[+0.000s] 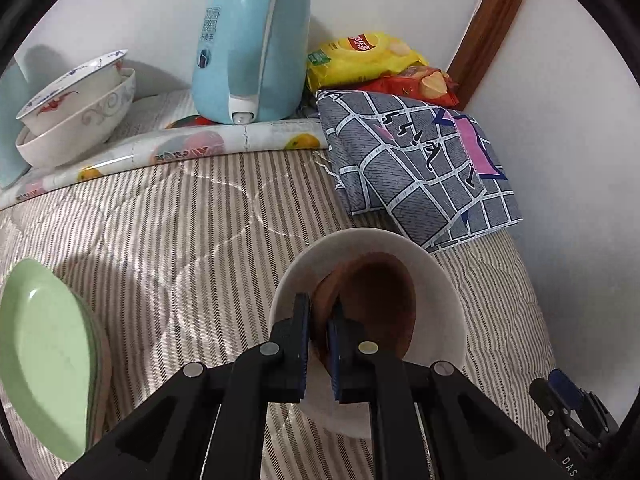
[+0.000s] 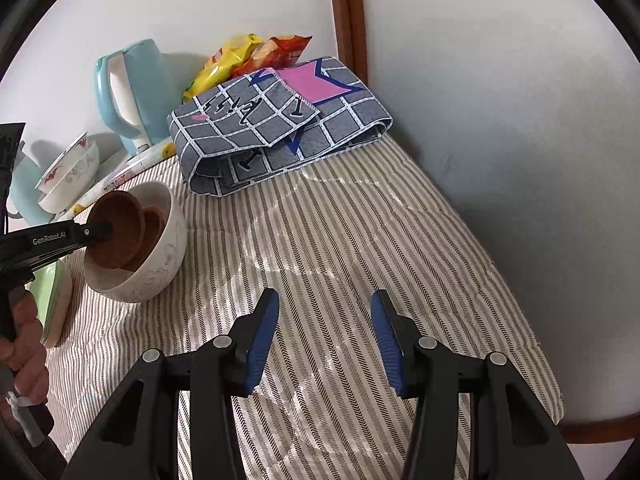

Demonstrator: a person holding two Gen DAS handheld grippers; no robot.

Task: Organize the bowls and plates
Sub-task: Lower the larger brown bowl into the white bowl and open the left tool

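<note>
Left gripper (image 1: 319, 336): we see its black fingers with ribbed blue pads pinching the rim of a brown wooden bowl (image 1: 376, 304), tipped on edge.
White bowl (image 2: 160, 256): glazed, round, faint grey swirls outside; it sits on the striped quilt (image 2: 360, 264) and holds the brown wooden bowl, with a second brown dish (image 2: 154, 226) nested behind it.
Right gripper (image 2: 325, 340): we find it spread, nothing between the pads, above bare quilt.
Quilt: beige, stitched, herringbone stripes.
Green plates (image 1: 48, 356): smooth, matte, stacked at the left, on the quilt.
Patterned bowls (image 1: 76, 116): two porcelain bowls nested, beside a pale blue plastic kettle (image 1: 252, 44).
Folded cloth (image 2: 280, 124): grey grid print with a pink patch, crinkly snack bags (image 1: 372, 60) behind it.
</note>
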